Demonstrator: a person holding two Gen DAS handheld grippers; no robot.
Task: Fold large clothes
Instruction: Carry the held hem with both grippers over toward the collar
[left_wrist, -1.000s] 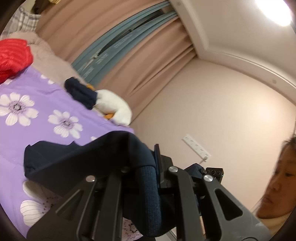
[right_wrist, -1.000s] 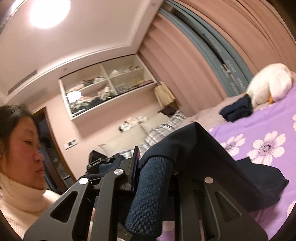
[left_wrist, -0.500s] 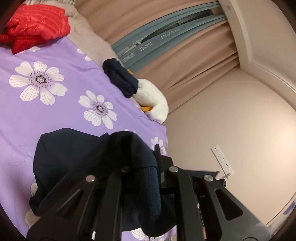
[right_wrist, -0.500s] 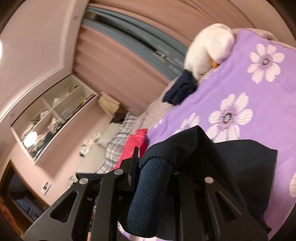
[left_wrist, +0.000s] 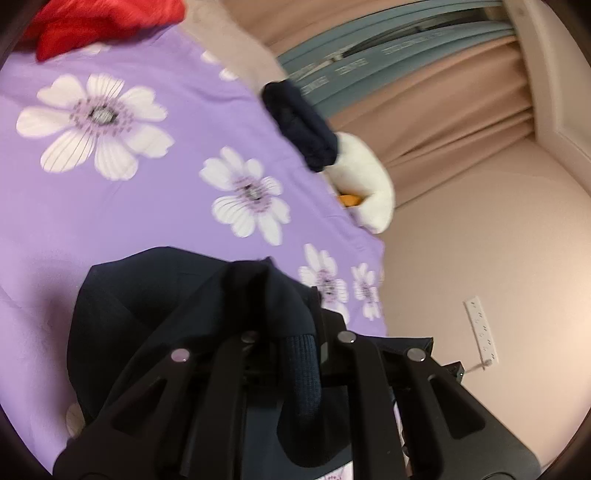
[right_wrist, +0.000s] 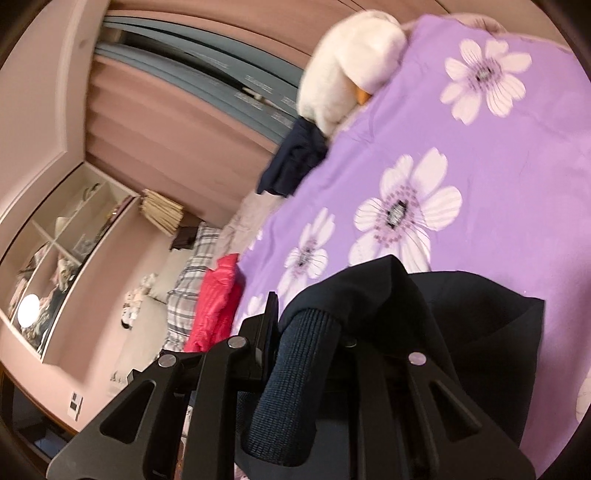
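A dark navy garment (left_wrist: 155, 317) with ribbed cuffs lies partly on the purple flowered bedspread (left_wrist: 147, 177). My left gripper (left_wrist: 288, 332) is shut on one bunched edge of it, a ribbed cuff (left_wrist: 299, 373) hanging between the fingers. My right gripper (right_wrist: 317, 328) is shut on another edge of the same garment (right_wrist: 480, 325), with a ribbed cuff (right_wrist: 291, 380) draped down between its fingers. The cloth hides both sets of fingertips. The rest of the garment spreads over the bedspread (right_wrist: 461, 147) beneath both grippers.
A white plush duck (left_wrist: 365, 184) (right_wrist: 347, 59) and a folded navy garment (left_wrist: 303, 125) (right_wrist: 295, 158) lie at the bed's far edge by the curtains. A red padded jacket (left_wrist: 99, 22) (right_wrist: 218, 302) and plaid pillows (right_wrist: 188, 273) lie toward the head of the bed.
Both grippers have tipped down toward the bed, still holding the garment. More of the bedspread fills both views, and the person's face and ceiling light have left view.
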